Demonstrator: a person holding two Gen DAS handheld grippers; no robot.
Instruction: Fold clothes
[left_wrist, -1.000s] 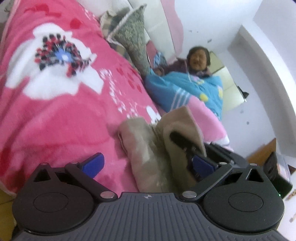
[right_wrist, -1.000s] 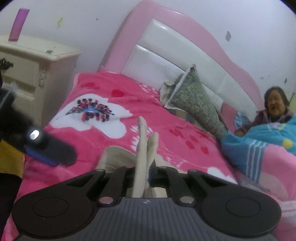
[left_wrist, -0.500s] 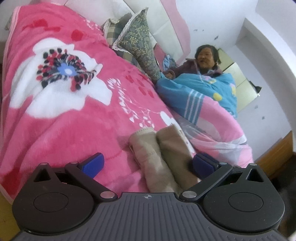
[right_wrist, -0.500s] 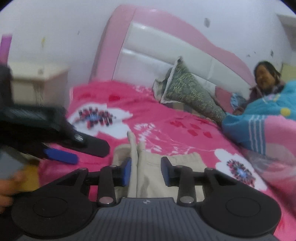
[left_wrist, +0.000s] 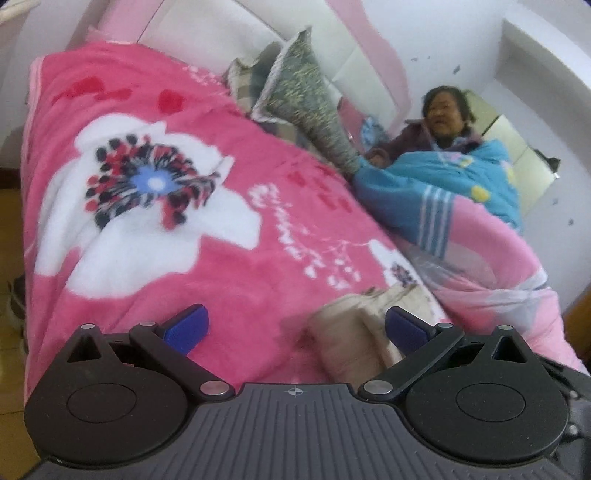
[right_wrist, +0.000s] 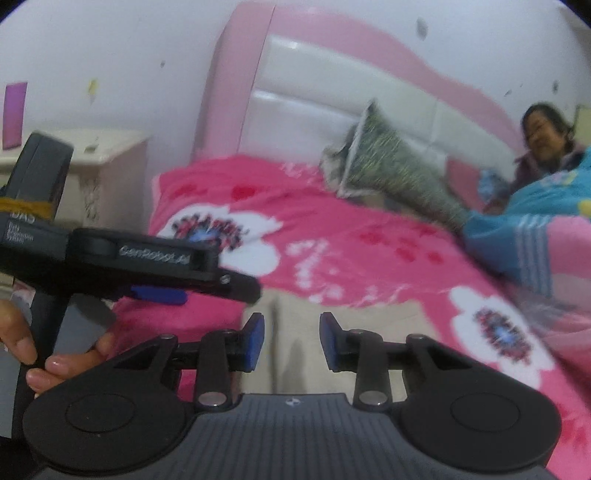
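Note:
A beige garment (left_wrist: 351, 332) lies folded on the pink flowered blanket (left_wrist: 229, 266), near the bed's front edge. My left gripper (left_wrist: 295, 325) is open wide above the blanket, and the garment sits just inside its right pad (left_wrist: 404, 328). In the right wrist view the same garment (right_wrist: 295, 332) lies flat under my right gripper (right_wrist: 291, 339). Its blue pads stand apart and do not press the cloth. The left gripper (right_wrist: 221, 286) reaches in from the left there, held by a hand (right_wrist: 55, 362).
A grey-green pillow (left_wrist: 310, 96) leans on the pink and white headboard (right_wrist: 332, 92). A person (left_wrist: 443, 122) sits at the far right under a blue and pink quilt (left_wrist: 461, 192). A cream nightstand (right_wrist: 92, 166) stands left of the bed.
My right gripper, shut on an upright fold of the beige garment a second ago, has opened and the cloth now lies flat. The left gripper has swung left, off the garment.

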